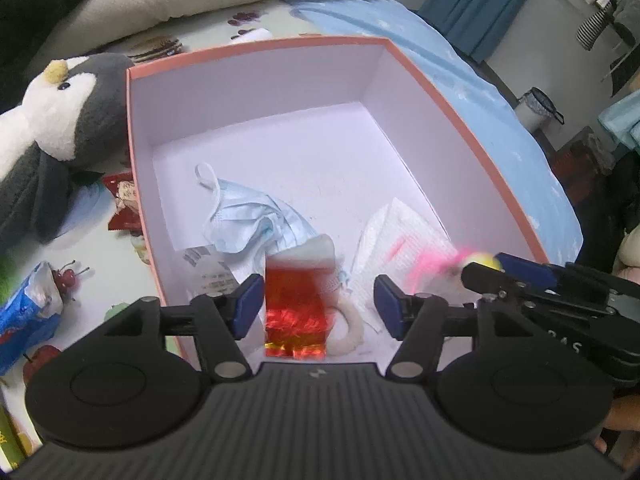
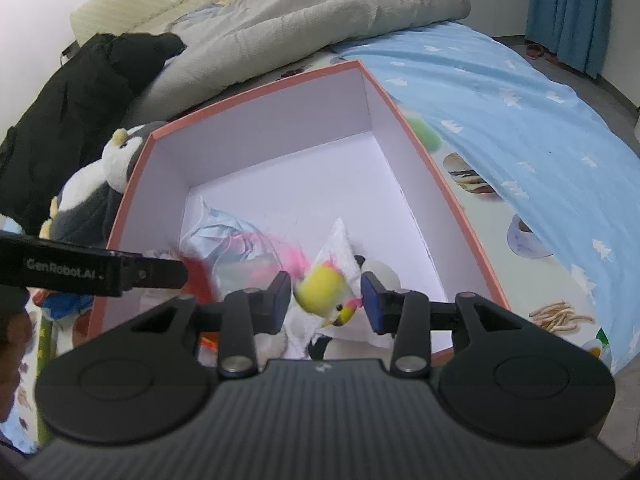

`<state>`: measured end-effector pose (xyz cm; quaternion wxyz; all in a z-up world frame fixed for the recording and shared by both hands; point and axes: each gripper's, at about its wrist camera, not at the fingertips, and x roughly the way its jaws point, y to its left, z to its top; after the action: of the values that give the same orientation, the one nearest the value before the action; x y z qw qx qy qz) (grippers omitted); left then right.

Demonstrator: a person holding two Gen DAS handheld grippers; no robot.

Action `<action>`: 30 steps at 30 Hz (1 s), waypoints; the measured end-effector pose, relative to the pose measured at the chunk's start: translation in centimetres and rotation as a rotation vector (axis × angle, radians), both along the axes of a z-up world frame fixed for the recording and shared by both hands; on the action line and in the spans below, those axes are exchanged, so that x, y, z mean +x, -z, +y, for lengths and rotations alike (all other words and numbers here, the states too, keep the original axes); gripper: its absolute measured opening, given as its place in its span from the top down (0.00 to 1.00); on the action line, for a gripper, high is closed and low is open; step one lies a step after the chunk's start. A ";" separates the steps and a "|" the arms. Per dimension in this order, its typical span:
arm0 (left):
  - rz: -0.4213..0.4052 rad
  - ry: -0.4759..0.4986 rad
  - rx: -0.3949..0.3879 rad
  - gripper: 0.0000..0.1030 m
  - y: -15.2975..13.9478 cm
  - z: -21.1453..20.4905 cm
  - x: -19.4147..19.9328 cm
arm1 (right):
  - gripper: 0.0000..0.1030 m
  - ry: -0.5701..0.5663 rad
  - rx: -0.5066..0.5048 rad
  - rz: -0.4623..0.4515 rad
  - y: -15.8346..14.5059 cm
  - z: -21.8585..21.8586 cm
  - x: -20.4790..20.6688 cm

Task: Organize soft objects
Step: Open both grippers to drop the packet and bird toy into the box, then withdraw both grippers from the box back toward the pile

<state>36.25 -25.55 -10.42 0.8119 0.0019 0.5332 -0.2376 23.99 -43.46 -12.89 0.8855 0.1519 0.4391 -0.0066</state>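
Observation:
A salmon-rimmed box [image 1: 256,42] with a white inside lies on the bed, and both grippers hang over its near end. My left gripper [image 1: 318,300] is open. A blurred red shiny stocking with a white cuff [image 1: 296,300] is loose between its pads. My right gripper [image 2: 325,300] is open around a blurred yellow toy bird with pink feathers [image 2: 320,290], whose beak is at the right pad. That bird [image 1: 486,260] also shows at the right gripper's tips in the left wrist view. A blue face mask [image 1: 248,220] and white tissue [image 1: 400,240] lie in the box [image 2: 256,92].
A grey-and-white penguin plush [image 1: 52,120] leans at the box's left side. Snack wrappers [image 1: 124,200] and a blue bag [image 1: 28,312] lie left of it. A grey duvet [image 2: 300,20] and black garment [image 2: 80,100] are behind, a blue blanket [image 2: 520,120] to the right.

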 end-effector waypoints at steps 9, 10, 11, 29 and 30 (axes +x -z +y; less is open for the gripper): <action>-0.127 0.004 -0.041 0.33 -4.0 1.4 -2.0 | 0.59 0.038 0.003 -0.132 -3.9 -0.6 -1.7; -0.145 0.004 -0.048 0.33 -4.7 1.6 -2.4 | 0.59 0.040 -0.001 -0.156 -4.6 -0.5 -2.1; -0.169 0.005 -0.052 0.33 -5.4 1.9 -2.7 | 0.59 0.039 -0.004 -0.175 -5.2 -0.4 -2.3; -0.473 -0.034 -0.098 0.33 -12.8 9.6 -9.7 | 0.59 -0.071 -0.060 -0.421 -11.8 5.9 -7.2; -0.483 -0.041 -0.098 0.33 -12.9 10.2 -10.2 | 0.59 -0.076 -0.065 -0.429 -11.9 6.3 -7.5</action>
<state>26.08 -15.34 2.53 0.9197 0.0087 0.3113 -0.2393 16.48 -37.12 -0.99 0.9627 0.1045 0.2454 0.0452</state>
